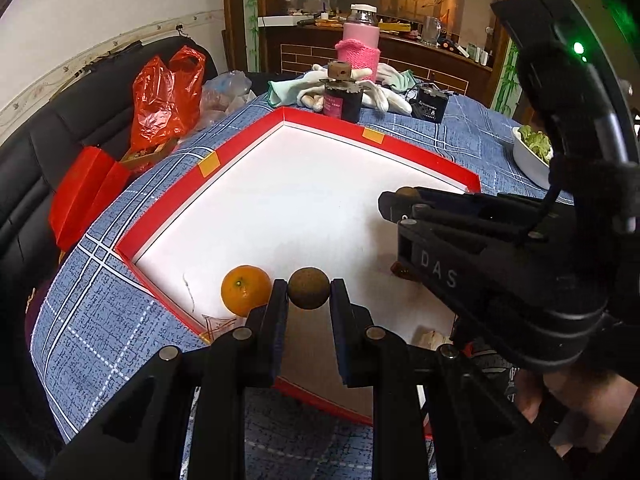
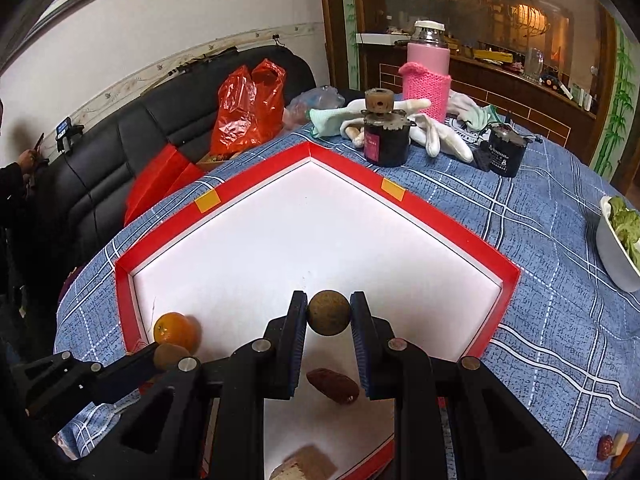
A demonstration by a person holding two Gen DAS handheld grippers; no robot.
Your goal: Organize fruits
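A red-rimmed white tray (image 1: 236, 152) (image 2: 256, 184) lies on the blue plaid tablecloth. My left gripper (image 1: 309, 292) is shut on a small brown round fruit (image 1: 309, 288) above the tray's near left part, next to an orange (image 1: 245, 289) lying in the tray. My right gripper (image 2: 329, 314) is shut on a second brown round fruit (image 2: 329, 312) above the tray. In the right wrist view the orange (image 2: 176, 330) sits at the left corner beside the left gripper's fruit (image 2: 170, 356). A red date (image 2: 333, 386) lies in the tray under the right gripper.
A dark jar (image 2: 386, 136), a pink flask (image 2: 427, 76), white gloves (image 2: 432, 132) and a black battery (image 2: 502, 152) stand behind the tray. A bowl of greens (image 2: 622, 240) is at the right. A red bag (image 2: 248, 108) lies on the black sofa at the left. A pale chunk (image 2: 304, 462) lies near the tray's front.
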